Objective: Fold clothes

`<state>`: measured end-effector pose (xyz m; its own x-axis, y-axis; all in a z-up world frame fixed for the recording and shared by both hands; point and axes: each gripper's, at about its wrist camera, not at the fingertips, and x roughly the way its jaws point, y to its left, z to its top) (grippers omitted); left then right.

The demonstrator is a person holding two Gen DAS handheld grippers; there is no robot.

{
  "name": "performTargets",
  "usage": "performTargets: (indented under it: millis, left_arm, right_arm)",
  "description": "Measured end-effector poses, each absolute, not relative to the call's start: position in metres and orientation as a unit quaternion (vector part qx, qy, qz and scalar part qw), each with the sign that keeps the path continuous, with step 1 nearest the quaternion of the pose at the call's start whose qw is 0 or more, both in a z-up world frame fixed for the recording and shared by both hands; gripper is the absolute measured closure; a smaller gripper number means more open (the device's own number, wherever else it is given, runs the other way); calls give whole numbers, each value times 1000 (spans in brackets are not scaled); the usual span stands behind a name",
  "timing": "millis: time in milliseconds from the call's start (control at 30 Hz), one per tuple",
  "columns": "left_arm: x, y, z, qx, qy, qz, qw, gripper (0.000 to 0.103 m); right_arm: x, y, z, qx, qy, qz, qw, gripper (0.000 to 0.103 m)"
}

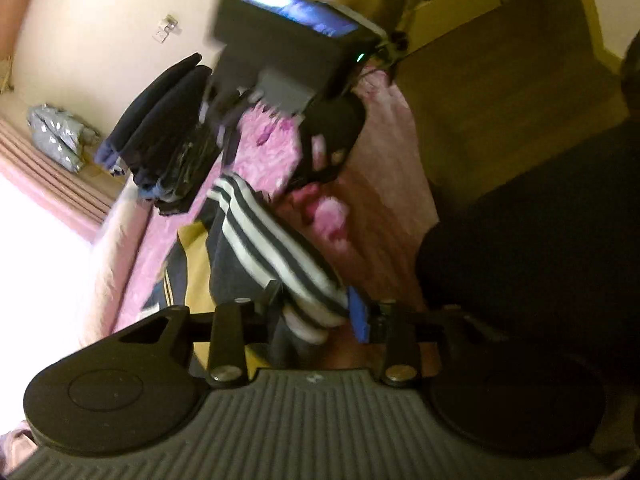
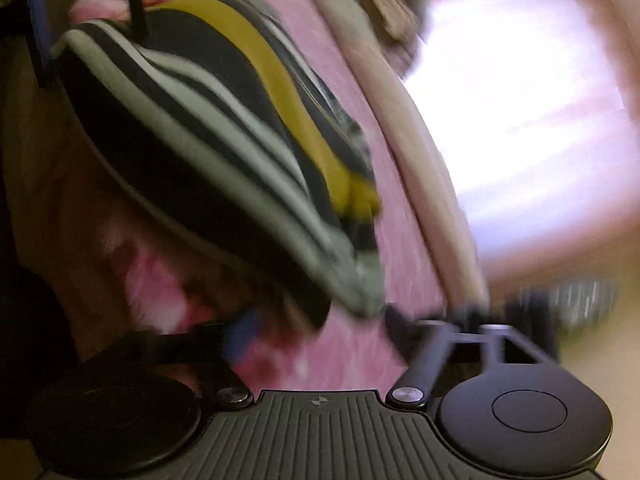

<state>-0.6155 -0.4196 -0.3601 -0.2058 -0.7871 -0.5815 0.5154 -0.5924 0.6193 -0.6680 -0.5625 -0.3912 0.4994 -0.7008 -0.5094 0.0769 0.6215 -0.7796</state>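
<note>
Striped cloth fills the space between both claws: a dark garment [image 1: 272,248] with white stripes and a mustard-yellow panel, stretched above the pink bedspread [image 1: 260,148].

Left gripper [image 1: 316,312]: its jaws stand at a middling width, and a bunched end of the garment sits between them, pressed against the blue pad [image 1: 358,314] on one side and the black finger [image 1: 268,294] on the other. The hold looks firm, the fabric gathered into a roll right at the tips.

Right gripper [image 2: 316,316], seen from its own camera, is badly smeared by motion. A pale corner of the garment [image 2: 224,128] comes down to its tips, with a blue pad [image 2: 240,338] to one side and the dark finger [image 2: 400,320] to the other. The jaws appear parted around that corner, but whether they truly pinch it cannot be told through the blur. From the left camera the same tool [image 1: 288,60] hangs past the far end of the garment, a lit screen on its back.

Beyond the garment, further up the bedspread, stands a stack of dark folded clothes [image 1: 168,136]. A silver-grey bag [image 1: 58,136] lies past the stack, near the cream wall [image 1: 100,12]. Bright window light washes out the area beside the bed edge [image 2: 424,160] in the right view.
</note>
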Motion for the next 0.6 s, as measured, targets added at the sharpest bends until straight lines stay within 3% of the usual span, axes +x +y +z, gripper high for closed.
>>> performTargets:
  millis: [100, 167, 333, 433, 600]
  left_arm:
    - [-583, -415, -345, 440, -116, -758, 468, 65]
    - [-556, -420, -333, 430, -92, -745, 501, 65]
    - [-506, -453, -320, 442, -75, -697, 559, 65]
    - [-488, -473, -319, 450, -86, -692, 557, 62]
    - [-469, -491, -342, 483, -120, -694, 520, 48]
  right_arm:
    - [-689, -571, -375, -202, 425, -300, 830, 23]
    - [-706, -580, -358, -40, 376, -324, 867, 23]
    - [-713, -622, -345, 389, 169, -295, 856, 23]
    - [-696, -642, -353, 508, 94, -300, 802, 23]
    - [-674, -660, -369, 575, 60, -329, 747, 23]
